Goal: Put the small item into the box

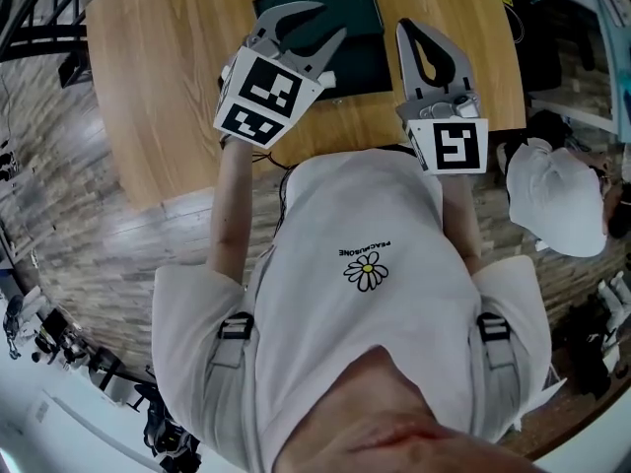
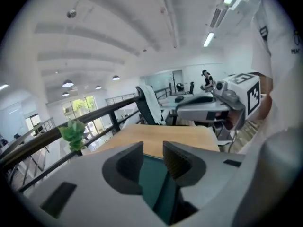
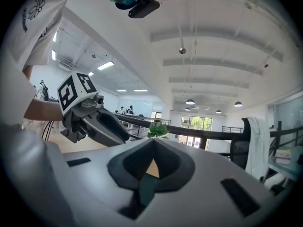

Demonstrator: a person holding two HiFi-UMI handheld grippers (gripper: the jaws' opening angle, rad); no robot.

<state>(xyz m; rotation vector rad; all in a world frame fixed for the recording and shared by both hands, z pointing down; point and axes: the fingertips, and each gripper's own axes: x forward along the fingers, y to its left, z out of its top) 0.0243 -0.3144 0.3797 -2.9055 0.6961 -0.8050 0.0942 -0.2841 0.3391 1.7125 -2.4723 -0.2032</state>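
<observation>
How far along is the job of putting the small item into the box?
Done: nothing shows as done; no small item can be made out. In hand: the left gripper hangs over the dark green box on the wooden table, jaws apart and empty; the right gripper is shut on nothing beside it. Left: pick up the item and box it.

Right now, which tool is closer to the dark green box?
Left. The left tool hangs over the box, jaws apart; the right tool sits just off the box's right edge, over the table.
</observation>
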